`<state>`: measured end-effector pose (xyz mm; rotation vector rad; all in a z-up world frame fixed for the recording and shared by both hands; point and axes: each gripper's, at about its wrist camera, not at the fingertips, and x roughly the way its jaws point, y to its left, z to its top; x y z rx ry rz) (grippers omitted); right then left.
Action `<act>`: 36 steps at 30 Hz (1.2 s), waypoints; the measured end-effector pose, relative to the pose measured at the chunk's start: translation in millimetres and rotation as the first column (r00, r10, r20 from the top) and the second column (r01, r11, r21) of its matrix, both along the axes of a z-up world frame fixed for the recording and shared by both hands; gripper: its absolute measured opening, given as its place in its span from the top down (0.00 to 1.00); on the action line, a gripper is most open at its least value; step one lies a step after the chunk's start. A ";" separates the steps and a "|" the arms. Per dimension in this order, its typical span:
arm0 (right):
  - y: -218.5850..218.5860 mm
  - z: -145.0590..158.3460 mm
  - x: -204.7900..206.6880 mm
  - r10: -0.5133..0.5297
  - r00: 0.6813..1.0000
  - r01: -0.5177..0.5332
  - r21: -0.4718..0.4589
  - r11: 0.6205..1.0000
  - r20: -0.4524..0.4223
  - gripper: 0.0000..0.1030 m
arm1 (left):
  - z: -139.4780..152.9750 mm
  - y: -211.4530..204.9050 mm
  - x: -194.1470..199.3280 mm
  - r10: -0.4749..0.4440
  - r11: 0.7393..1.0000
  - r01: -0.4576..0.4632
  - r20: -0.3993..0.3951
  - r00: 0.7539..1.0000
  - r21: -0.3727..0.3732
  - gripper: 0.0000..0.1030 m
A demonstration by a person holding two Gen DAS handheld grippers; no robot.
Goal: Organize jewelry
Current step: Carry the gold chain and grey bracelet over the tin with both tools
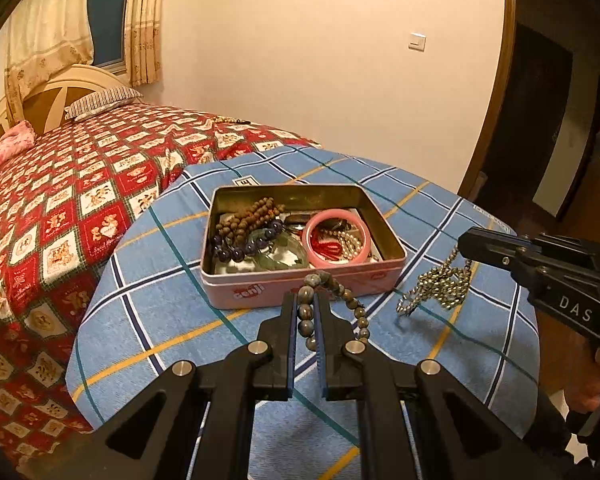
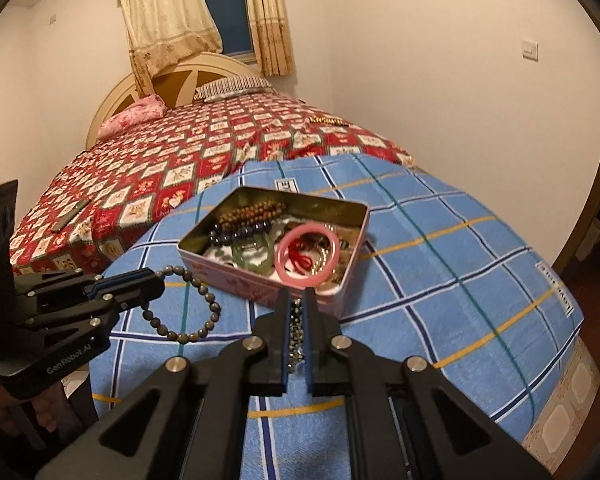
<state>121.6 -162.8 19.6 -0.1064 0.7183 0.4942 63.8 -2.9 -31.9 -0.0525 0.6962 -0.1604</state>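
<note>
Jewelry is lying heaped in a pink tin [image 1: 260, 290] sitting mid-frame on the blue checked bench [image 1: 172, 332], with the red quilted bed [image 1: 60, 208] filling the left side behind. Inside the tin, a pink bangle [image 1: 336, 240] is resting at right, brown and purple beads at left. Low in the frame, the left tool [image 1: 308, 304] is clamping a grey bead bracelet [image 1: 352, 300]. At right, the right tool [image 2: 299, 304] is gripping a dangling metallic bead chain [image 1: 436, 284].

Both views are lit by warm, yellowish indoor light, and the window [image 1: 106, 24] is seen dark. Straight lines are bowed by fisheye distortion, corners are vignetted black, and fine detail is softened.
</note>
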 end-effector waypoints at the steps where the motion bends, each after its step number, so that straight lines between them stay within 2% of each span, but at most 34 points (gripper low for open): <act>1: 0.6 2.1 0.2 0.001 1.000 -0.001 0.000 1.000 0.005 0.93 | 1.4 0.8 0.1 0.003 1.000 -0.003 0.002 1.000 0.001 0.93; 20: 13.0 19.2 15.3 0.025 0.998 -0.024 -0.016 1.000 0.053 0.93 | 33.6 11.7 14.8 0.021 0.999 -0.022 0.060 0.998 0.027 0.93; 36: 21.0 33.3 30.5 0.039 0.996 -0.037 -0.024 0.999 0.084 0.93 | 46.9 17.8 32.6 0.032 0.998 -0.036 0.083 0.996 0.050 0.93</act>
